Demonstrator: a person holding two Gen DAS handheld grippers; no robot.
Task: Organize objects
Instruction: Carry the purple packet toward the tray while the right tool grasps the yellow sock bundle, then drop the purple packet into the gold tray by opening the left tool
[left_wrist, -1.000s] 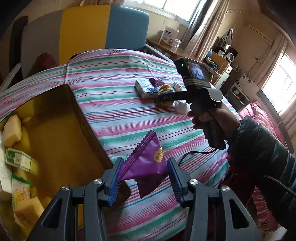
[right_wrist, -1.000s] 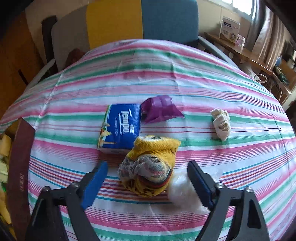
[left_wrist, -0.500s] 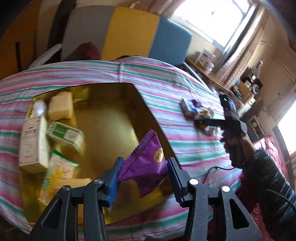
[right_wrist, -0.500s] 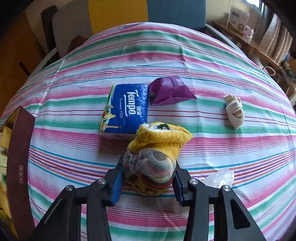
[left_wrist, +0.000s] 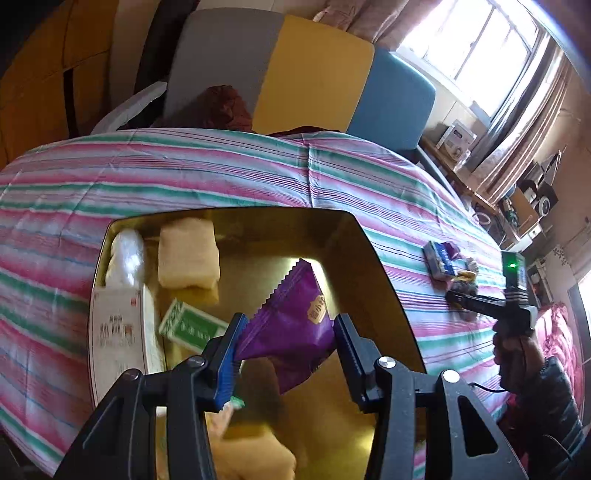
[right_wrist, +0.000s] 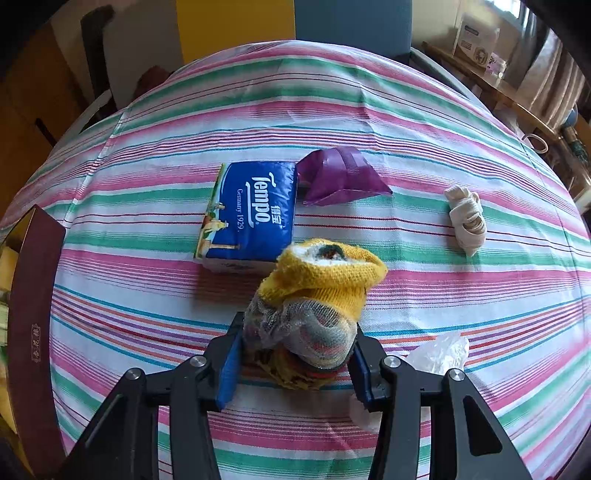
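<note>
My left gripper (left_wrist: 286, 347) is shut on a purple snack packet (left_wrist: 291, 328) and holds it above the open gold box (left_wrist: 384, 266). The box holds several packets, a white carton (left_wrist: 118, 339) and a green pack (left_wrist: 192, 326). My right gripper (right_wrist: 295, 363) is shut on a yellow sock bundle (right_wrist: 314, 306) that rests on the striped tablecloth (right_wrist: 147, 295). The right gripper also shows far right in the left wrist view (left_wrist: 461, 295).
A blue Tempo tissue pack (right_wrist: 251, 218), a second purple packet (right_wrist: 340, 179), a white rolled sock (right_wrist: 465, 221) and a clear plastic wrap (right_wrist: 439, 350) lie on the cloth. The box's dark wall (right_wrist: 33, 314) stands at the left. Chairs stand behind the table.
My left gripper has swung left with the purple packet, from over the cloth to over the box. My right gripper has closed on the sock bundle.
</note>
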